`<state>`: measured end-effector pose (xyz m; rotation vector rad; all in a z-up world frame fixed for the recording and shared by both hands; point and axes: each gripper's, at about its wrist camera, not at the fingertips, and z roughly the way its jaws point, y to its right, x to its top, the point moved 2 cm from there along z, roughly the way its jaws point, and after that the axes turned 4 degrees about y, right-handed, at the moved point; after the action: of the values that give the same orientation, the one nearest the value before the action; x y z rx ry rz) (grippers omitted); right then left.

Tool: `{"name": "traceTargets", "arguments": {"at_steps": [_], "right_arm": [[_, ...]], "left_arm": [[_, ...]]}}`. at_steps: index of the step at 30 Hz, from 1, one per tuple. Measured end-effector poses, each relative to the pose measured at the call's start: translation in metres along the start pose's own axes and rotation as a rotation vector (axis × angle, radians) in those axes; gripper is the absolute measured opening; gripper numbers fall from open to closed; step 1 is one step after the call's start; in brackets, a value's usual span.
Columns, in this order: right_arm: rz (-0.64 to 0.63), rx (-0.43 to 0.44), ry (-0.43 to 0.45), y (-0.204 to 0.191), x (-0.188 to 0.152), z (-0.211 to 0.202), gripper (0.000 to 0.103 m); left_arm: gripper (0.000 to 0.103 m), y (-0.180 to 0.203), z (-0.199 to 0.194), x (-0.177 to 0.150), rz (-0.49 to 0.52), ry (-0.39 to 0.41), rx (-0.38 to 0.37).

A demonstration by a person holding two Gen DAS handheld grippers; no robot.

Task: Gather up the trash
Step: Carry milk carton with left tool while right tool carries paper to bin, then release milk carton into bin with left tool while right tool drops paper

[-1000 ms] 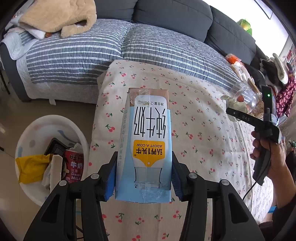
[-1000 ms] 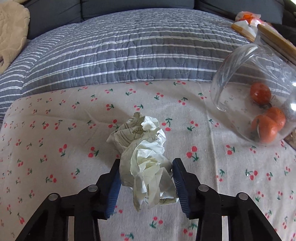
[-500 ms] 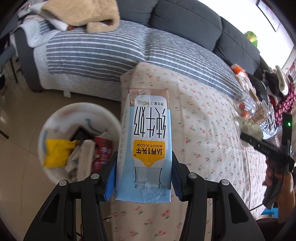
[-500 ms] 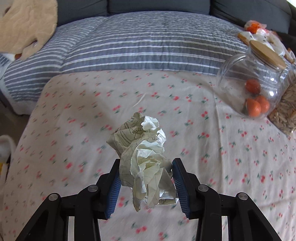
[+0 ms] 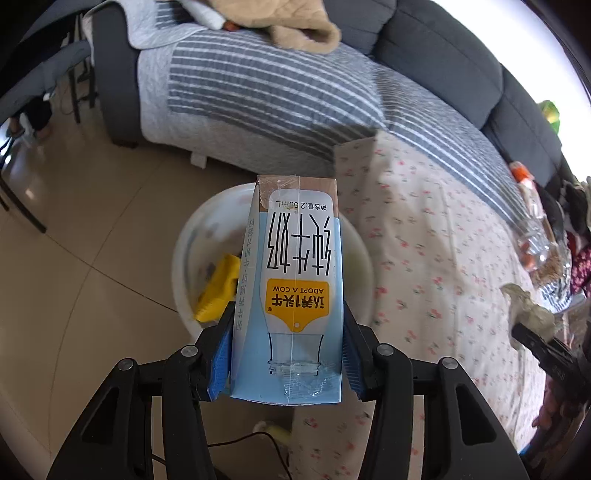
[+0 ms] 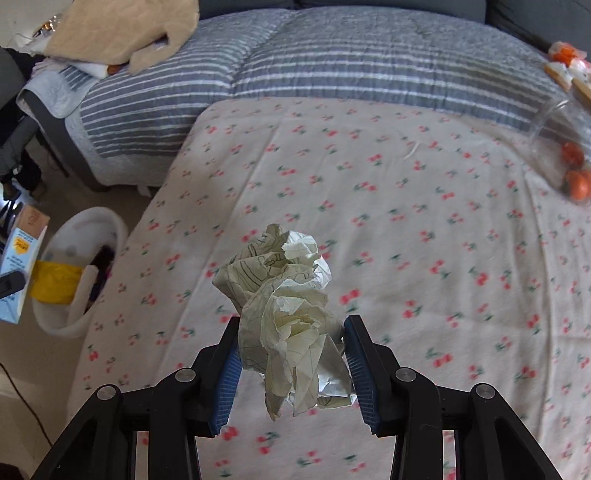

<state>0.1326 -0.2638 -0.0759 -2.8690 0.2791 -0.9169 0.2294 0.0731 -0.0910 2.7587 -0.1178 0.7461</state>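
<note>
My left gripper [image 5: 284,350] is shut on a blue and white milk carton [image 5: 291,288], held upside down right above the white trash bin [image 5: 188,236] on the floor. Inside the bin lies a yellow wrapper [image 5: 218,288]. My right gripper [image 6: 291,362] is shut on a crumpled ball of paper [image 6: 288,314], hanging over the cherry-print tablecloth [image 6: 388,221]. The right wrist view also catches the milk carton [image 6: 20,266] and the trash bin [image 6: 74,266] at the far left. At the right edge of the left wrist view the paper ball [image 5: 528,306] shows too.
A sofa with a grey striped quilt [image 6: 332,59] runs behind the table, with a beige blanket [image 6: 122,29] on it. A glass jar [image 6: 565,155] with orange fruits lies at the table's right side. The tiled floor [image 5: 74,258] surrounds the bin; a dark cable trails below.
Both grippers have swung left. The carton went from over the tablecloth to above the bin. The paper ball drew away from the jar, and the bin came into the right wrist view.
</note>
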Motion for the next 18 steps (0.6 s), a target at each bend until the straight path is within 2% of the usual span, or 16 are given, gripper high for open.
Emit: {"name": "traceTargets", "arguments": {"at_steps": [5,7,8,15,18], "right_arm": [[-0.038,0.005,-0.005,-0.019,-0.003,0.01,0.048],[-0.046,0.014,-0.007,-0.024,-0.003,0.012,0.048],[-0.051,0.019,-0.008,-0.026,-0.004,0.013,0.048],[-0.086,0.044,-0.006,-0.043,-0.003,0.016,0.048],[-0.102,0.078,-0.003,-0.058,0.0,0.016,0.048]], "left_arm": [[0.058,-0.007,0.017,0.008,0.013,0.025,0.021],[0.08,-0.01,0.023,0.011,0.016,0.019,0.048],[0.083,-0.012,0.024,0.011,0.014,0.022,0.064],[0.092,-0.023,0.007,0.005,-0.018,0.007,0.074],[0.098,-0.028,-0.005,0.0,-0.002,0.015,0.107]]}}
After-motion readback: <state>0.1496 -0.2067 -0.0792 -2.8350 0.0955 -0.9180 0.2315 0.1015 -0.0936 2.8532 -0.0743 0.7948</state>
